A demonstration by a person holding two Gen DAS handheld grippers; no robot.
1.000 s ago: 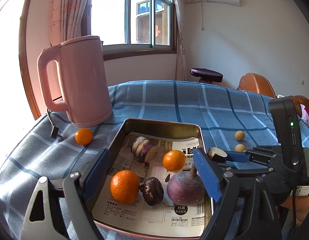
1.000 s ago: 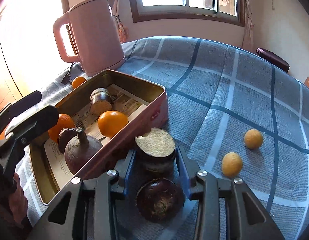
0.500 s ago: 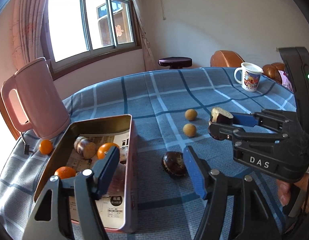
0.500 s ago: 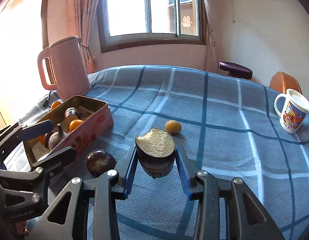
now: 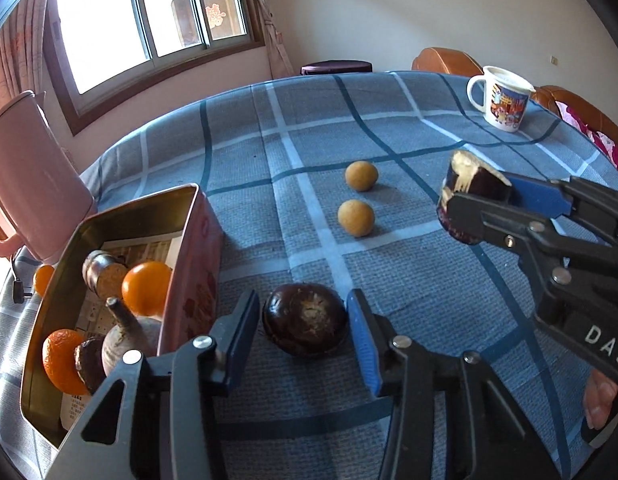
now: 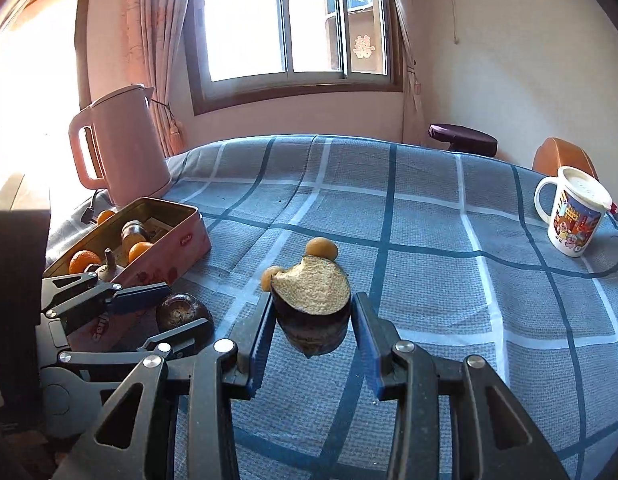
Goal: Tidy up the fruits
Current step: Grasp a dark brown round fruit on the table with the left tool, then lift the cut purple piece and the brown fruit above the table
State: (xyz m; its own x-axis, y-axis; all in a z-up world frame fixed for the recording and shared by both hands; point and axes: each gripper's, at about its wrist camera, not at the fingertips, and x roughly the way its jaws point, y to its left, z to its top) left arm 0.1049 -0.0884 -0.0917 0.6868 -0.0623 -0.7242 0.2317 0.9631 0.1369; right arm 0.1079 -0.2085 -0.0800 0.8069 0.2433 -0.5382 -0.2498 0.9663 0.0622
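Observation:
My left gripper [image 5: 303, 330] is open, its jaws on either side of a dark round fruit [image 5: 305, 320] lying on the cloth beside the pink tin [image 5: 191, 264]. The fruit also shows in the right wrist view [image 6: 183, 314]. My right gripper [image 6: 311, 330] is shut on a cut dark eggplant piece [image 6: 311, 300] and holds it above the table; the piece also shows in the left wrist view [image 5: 467, 184]. The tin holds oranges [image 5: 147, 288], a cut eggplant piece [image 5: 103, 276] and a beet [image 5: 127, 340]. Two small yellow fruits [image 5: 356, 218] lie on the cloth.
A pink kettle [image 6: 119, 142] stands behind the tin, with a small orange [image 5: 43, 280] beside it. A printed mug [image 6: 571, 210] stands at the far right. The blue checked tablecloth [image 6: 429, 248] covers the table. Chairs stand beyond the far edge.
My left gripper has moved closer to the dark round fruit, now between its open jaws. My right gripper has moved a little with the eggplant piece still held.

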